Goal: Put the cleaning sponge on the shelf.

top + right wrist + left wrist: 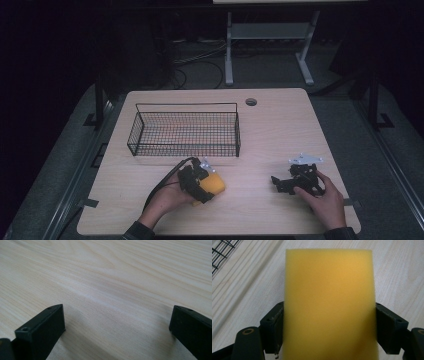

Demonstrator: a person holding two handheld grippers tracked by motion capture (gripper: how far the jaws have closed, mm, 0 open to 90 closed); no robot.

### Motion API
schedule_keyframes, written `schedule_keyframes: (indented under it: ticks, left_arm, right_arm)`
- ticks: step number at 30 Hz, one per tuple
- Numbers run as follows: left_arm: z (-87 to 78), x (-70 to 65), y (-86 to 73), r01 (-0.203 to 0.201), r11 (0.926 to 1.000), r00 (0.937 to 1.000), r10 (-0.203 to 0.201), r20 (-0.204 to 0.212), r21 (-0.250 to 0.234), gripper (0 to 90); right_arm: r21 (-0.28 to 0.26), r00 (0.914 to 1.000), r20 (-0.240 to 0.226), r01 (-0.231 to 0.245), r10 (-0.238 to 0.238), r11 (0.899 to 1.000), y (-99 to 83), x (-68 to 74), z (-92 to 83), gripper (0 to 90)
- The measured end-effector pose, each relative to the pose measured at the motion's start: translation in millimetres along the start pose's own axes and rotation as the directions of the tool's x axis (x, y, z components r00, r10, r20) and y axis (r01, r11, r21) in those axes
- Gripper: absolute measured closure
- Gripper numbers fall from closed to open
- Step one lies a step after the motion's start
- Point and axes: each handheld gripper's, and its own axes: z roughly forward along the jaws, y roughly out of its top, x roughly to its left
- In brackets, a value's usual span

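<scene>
Table (280,130): pale wood with wavy grain, flat, rounded corners, one round hole near the far edge.
Basket (185,131): black wire mesh, long and boxy, open top, standing behind my left hand.
Sponge (329,305): yellow foam, fine-pored, rectangular with square edges, near the front edge of the table, in front of the basket.
My left claw (329,322): pinching the sponge, one black jaw against each long side.
My right claw (117,322): spread wide over bare wood, blocky matte black jaws.
</scene>
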Motion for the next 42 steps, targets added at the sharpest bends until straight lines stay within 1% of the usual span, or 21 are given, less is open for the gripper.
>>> schedule_keyframes:
  ticks: [3, 4, 6, 11, 15, 20, 26, 29, 32, 38, 40, 42]
  left_arm:
    - [-1.3, 0.7, -0.3, 0.005, 1.0000, 1.0000, -0.005, 0.003, -0.004, 22.1]
    - [-2.4, 1.3, -0.3, 0.001, 1.0000, 1.0000, -0.001, 0.004, 0.001, 22.2]
    - [-3.3, 1.4, -0.7, 0.014, 0.9999, 0.9999, -0.014, 0.004, -0.008, 22.1]
    - [-5.8, 1.7, -0.6, 0.020, 0.9998, 0.9997, -0.020, 0.012, -0.009, 22.2]
    - [-8.8, 1.1, 0.4, 0.020, 0.9998, 0.9996, -0.020, 0.020, -0.007, 22.3]
    - [-13.7, 1.4, 1.6, 0.022, 0.9996, 0.9994, -0.021, 0.029, -0.016, 22.3]
    - [-23.0, 2.8, 4.9, 0.018, 0.9997, 0.9994, -0.018, 0.028, -0.018, 22.3]
    - [-30.1, 4.2, 7.6, 0.017, 0.9995, 0.9996, -0.017, 0.024, -0.025, 22.3]
    - [-32.6, 5.1, 9.3, 0.020, 0.9992, 0.9995, -0.020, 0.023, -0.035, 22.3]
    - [-40.6, 7.6, 17.5, 0.006, 0.9994, 0.9998, -0.005, 0.020, -0.034, 22.3]
    - [-41.9, 8.0, 18.7, 0.007, 0.9994, 0.9998, -0.006, 0.020, -0.034, 22.3]
    - [-46.0, 10.7, 22.4, 0.003, 0.9994, 0.9998, -0.002, 0.021, -0.033, 22.3]
  right_arm:
    - [0.000, 1.0000, 0.000, 0.000, 0.000, 1.000, 0.0, 0.0, 0.0, 0.0]
    - [0.001, 1.0000, 0.000, 0.000, 0.000, 1.000, 0.0, 0.0, 0.0, 0.0]
    - [0.000, 1.0000, 0.000, -0.001, 0.001, 1.000, 0.0, 0.0, 0.0, 0.0]
    - [0.002, 1.0000, 0.000, -0.002, 0.002, 1.000, 0.0, 0.1, -0.1, 0.0]
    - [0.001, 1.0000, 0.000, -0.002, 0.002, 1.000, 0.0, 0.2, -0.1, 0.0]
    - [0.001, 1.0000, -0.001, -0.002, 0.002, 1.000, 0.0, 0.2, -0.1, 0.0]
    - [0.001, 1.0000, -0.001, -0.002, 0.002, 1.000, 0.0, 0.1, 0.0, 0.0]
    - [0.001, 1.0000, 0.000, -0.002, 0.002, 1.000, 0.0, 0.1, -0.1, 0.0]
    - [0.001, 1.0000, 0.000, -0.002, 0.002, 1.000, 0.0, 0.1, -0.1, 0.0]
    - [0.001, 1.0000, 0.000, -0.001, 0.001, 1.000, 0.0, 0.0, -0.1, 0.0]
    - [0.000, 1.0000, 0.000, -0.001, 0.001, 1.000, 0.0, 0.0, 0.0, 0.0]
    - [0.001, 1.0000, 0.000, -0.001, 0.001, 1.000, 0.0, 0.0, -0.1, 0.0]
